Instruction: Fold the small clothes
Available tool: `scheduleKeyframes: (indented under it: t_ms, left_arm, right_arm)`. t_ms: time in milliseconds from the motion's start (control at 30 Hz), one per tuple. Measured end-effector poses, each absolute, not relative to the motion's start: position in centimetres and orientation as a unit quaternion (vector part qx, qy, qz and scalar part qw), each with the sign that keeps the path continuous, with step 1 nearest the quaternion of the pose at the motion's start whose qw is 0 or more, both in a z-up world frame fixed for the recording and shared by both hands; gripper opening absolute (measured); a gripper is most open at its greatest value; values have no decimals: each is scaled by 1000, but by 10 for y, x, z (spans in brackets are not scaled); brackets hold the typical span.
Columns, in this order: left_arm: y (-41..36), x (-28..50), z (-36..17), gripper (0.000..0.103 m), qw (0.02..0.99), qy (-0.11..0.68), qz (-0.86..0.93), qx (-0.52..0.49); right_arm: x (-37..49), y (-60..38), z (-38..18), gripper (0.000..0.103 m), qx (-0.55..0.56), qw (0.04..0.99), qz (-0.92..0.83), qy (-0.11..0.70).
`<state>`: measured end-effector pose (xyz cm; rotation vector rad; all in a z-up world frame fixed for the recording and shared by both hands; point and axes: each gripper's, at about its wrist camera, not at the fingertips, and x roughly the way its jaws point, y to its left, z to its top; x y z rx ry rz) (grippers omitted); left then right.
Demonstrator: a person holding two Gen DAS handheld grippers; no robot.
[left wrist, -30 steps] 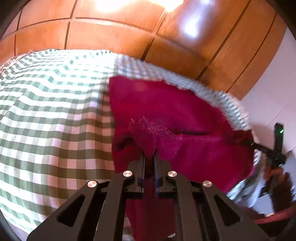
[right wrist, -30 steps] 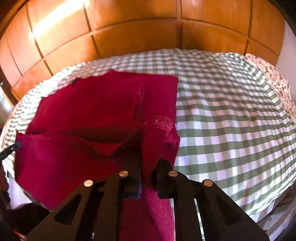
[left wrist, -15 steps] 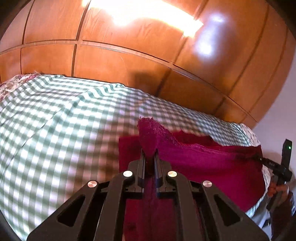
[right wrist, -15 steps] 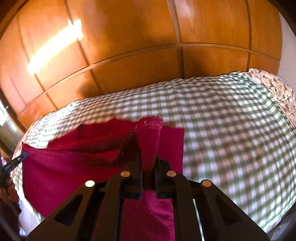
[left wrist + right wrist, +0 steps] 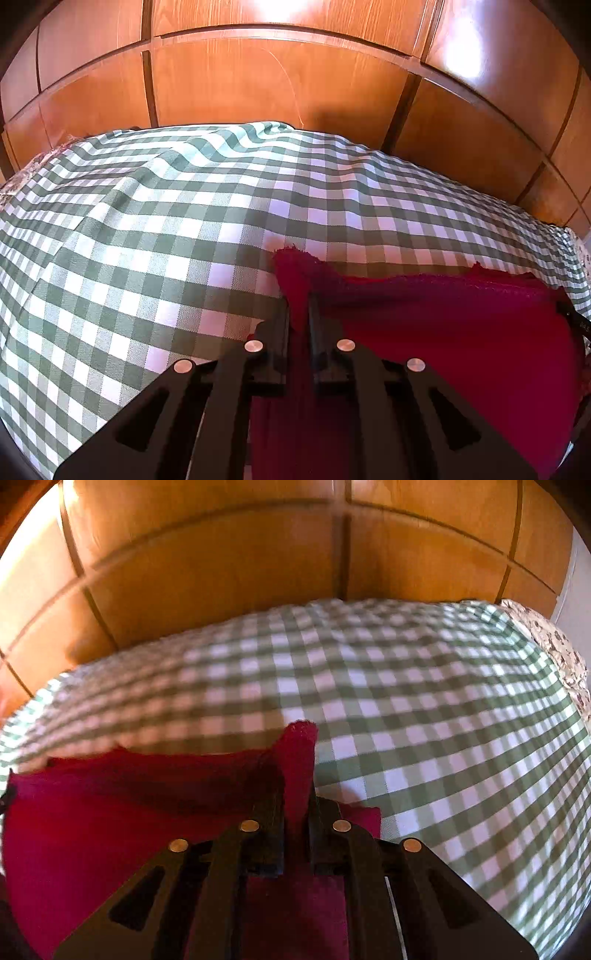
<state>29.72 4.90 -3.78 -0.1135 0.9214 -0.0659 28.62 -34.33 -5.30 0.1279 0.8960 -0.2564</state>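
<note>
The red garment (image 5: 443, 332) is soft matt cloth with a fuzzy, frayed edge. The checked bedsheet (image 5: 184, 221) is a smooth woven fabric. Behind, the wooden panelling (image 5: 258, 81) is glossy (bright glare on it). The left claw (image 5: 298, 317) looks matt black plastic with shiny metal studs.

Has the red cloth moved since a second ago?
Yes. The red cloth has been drawn back toward the near edge of the checked bedcover, uncovering more checks before the wooden panels.

left wrist: set low behind left gripper (image 5: 298, 314), aimed across checked sheet (image 5: 155, 229) at wood panels (image 5: 258, 81) | right wrist: likewise behind right gripper (image 5: 297, 797) | shared: red cloth (image 5: 443, 332), sheet, panels, seen close
</note>
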Motion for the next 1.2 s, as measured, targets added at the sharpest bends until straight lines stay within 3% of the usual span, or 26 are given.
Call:
scheduleKeyframes:
  t_ms: [67,100,133,200,400,600,700,1000,1067,1200]
  left_arm:
    - [51,296,-33,22,893,447,-21,-50]
    - [52,292,-29,25,894,445,-19,-50]
    - [56,289,-24,30,897,439,-18,-52]
    - [62,273,-8,31,906,419,-18,-62]
    - [48,217,12,31,924,376,-54,-48]
    - [30,206,-18,38,908,413,-64,-40]
    - [36,217,-33,39,904,422,-48,-53]
    - [47,193,-24,39,903,418,-40,-86]
    - [49,183,-18,56,904,420,-18,-76]
    - [61,161,-10,58,902,423,-6,-85]
  right_arm:
    - [286,-343,-52,20,57,892,-131,430]
    - [285,-345,-50,35,59,891,-135,429]
    - [283,-347,-48,57,65,890,-137,429]
    - [273,-350,-35,76,76,897,-138,414]
    - [242,-300,1,76,62,924,-44,375]
    - [264,-199,-23,70,27,884,117,452]
    - [295,-173,-48,70,-21,876,80,474]
    - [312,-179,-59,74,4,895,40,444]
    - [311,-177,-59,75,-1,896,40,442]
    - [311,-177,-57,77,-4,898,41,437]
